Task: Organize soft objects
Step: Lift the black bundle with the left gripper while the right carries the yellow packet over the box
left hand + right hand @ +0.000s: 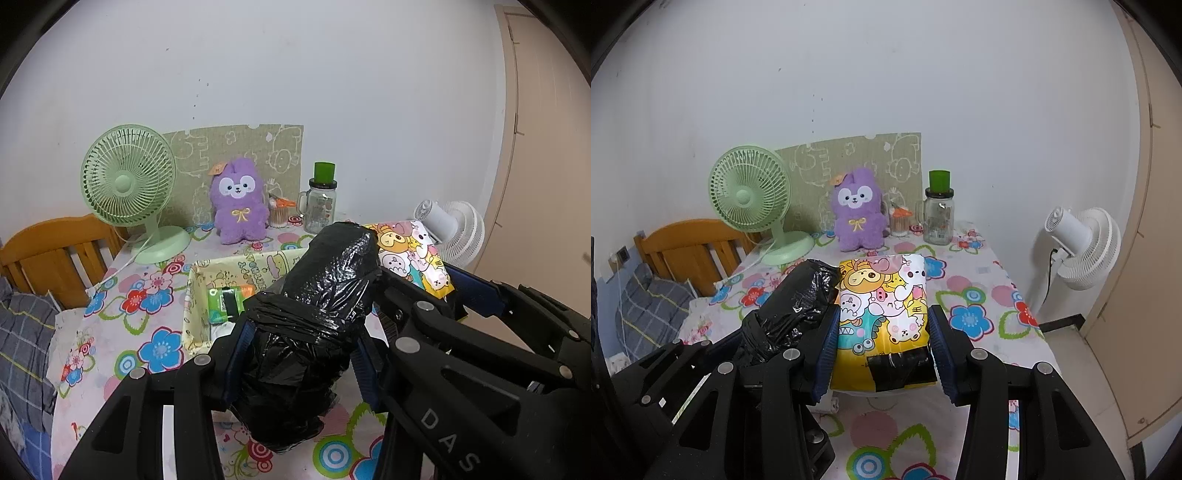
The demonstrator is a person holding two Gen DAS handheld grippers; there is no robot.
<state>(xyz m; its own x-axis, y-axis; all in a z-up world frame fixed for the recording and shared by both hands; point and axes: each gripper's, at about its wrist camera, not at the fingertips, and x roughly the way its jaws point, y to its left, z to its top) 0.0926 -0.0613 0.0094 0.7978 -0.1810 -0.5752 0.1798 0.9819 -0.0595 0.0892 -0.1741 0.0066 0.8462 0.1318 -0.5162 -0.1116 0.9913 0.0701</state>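
Bundles fill both claws above the flowered worktop (979, 266). The left claw (295, 354) is clamped on a black plastic-wrapped bundle (317, 295), its blue pads pressed into the wrapping on both sides, so the bundle hangs clear of the cloth and juts forward past the fingers. Just to its right, the right claw (882, 350) grips a cartoon-printed packet (882, 299), bright yellow with little animal faces and a strip of black tape near its lower end; the pads squeeze it from either side. The two loads sit side by side, nearly touching.

Below the black bundle, in the left wrist view, lies a pale printed fabric box (195, 295) with a green packet (221, 301) inside it.

At the back of the worktop, against the wall, stand a mint-green fan (129, 181), a purple plush bunny (240, 203), a small cup of cotton swabs (279, 214) and a glass mug with a green lid (321, 203). A white fan (1078, 251) stands off the worktop's right edge, and a wooden bed frame (687, 243) sits to the left.
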